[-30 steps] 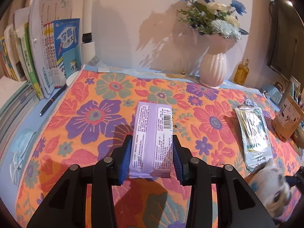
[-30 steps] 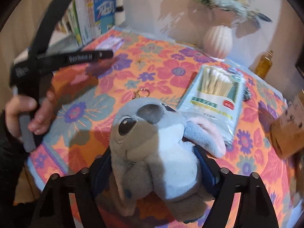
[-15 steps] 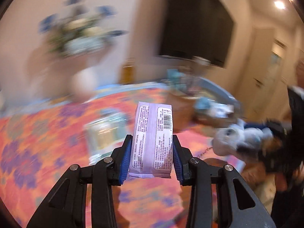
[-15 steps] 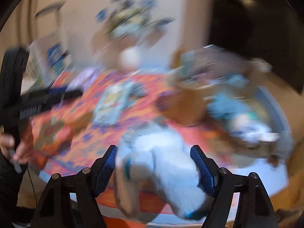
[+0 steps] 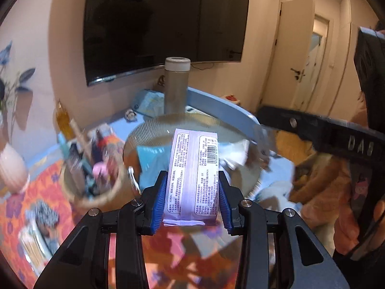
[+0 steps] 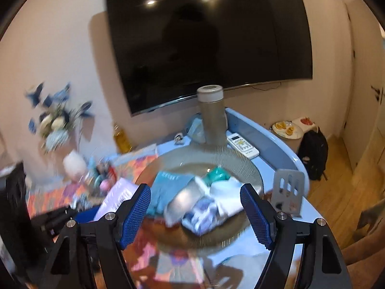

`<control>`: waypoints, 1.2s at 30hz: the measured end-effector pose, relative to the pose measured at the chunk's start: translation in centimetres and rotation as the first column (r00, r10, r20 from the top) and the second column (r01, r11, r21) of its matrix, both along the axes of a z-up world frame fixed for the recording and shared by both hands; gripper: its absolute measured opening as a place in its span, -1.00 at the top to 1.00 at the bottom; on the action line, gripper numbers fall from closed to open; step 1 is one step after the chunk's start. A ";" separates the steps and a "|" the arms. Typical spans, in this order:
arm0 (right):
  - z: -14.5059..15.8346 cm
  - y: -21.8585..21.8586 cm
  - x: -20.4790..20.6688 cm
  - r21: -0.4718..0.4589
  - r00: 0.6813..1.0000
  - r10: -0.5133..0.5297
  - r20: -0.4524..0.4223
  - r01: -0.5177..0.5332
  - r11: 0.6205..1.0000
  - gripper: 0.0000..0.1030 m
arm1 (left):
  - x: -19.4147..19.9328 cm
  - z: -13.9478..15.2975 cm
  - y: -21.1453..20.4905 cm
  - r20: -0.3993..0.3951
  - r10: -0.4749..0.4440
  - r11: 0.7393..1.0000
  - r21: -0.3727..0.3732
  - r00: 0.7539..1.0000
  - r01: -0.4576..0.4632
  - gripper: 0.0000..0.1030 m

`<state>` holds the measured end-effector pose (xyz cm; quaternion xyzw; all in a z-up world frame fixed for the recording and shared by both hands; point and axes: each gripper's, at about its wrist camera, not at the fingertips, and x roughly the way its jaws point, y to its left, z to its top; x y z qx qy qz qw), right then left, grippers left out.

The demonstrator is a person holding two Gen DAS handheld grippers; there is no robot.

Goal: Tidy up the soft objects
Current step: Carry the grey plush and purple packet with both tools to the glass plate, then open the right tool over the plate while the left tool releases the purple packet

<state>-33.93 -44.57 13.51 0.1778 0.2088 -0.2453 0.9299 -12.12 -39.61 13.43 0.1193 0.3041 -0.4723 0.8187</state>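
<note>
Here, blue table point(image 6: 284, 142) under wall TV point(image 6: 209, 36); glass bowl point(image 6: 231, 154) on it.

The lilac tissue pack point(image 5: 192, 175) wears a glossy plastic film with smooth printed panels. The left gripper point(image 5: 192, 200) has matt black plastic arms, shiny metal screws and ribbed blue rubbery pads point(image 5: 160, 201). The round clear glass bowl point(image 6: 240, 161) has a finely ridged rim. Behind it, the tall grey flask point(image 6: 211, 118) looks like brushed matt metal. On the far wall the black television screen point(image 6: 207, 38) is glossy, mirroring ceiling lights. The orange flowered tablecloth point(image 5: 14, 207) looks like woven cloth.
</note>
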 end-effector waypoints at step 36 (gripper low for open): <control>-13.9 -1.6 -1.9 0.099 0.919 0.088 -0.384 -0.054 0.994 -0.56 | 2.8 -3.6 -5.8 -0.028 0.041 0.997 0.073 0.999 -0.039 0.30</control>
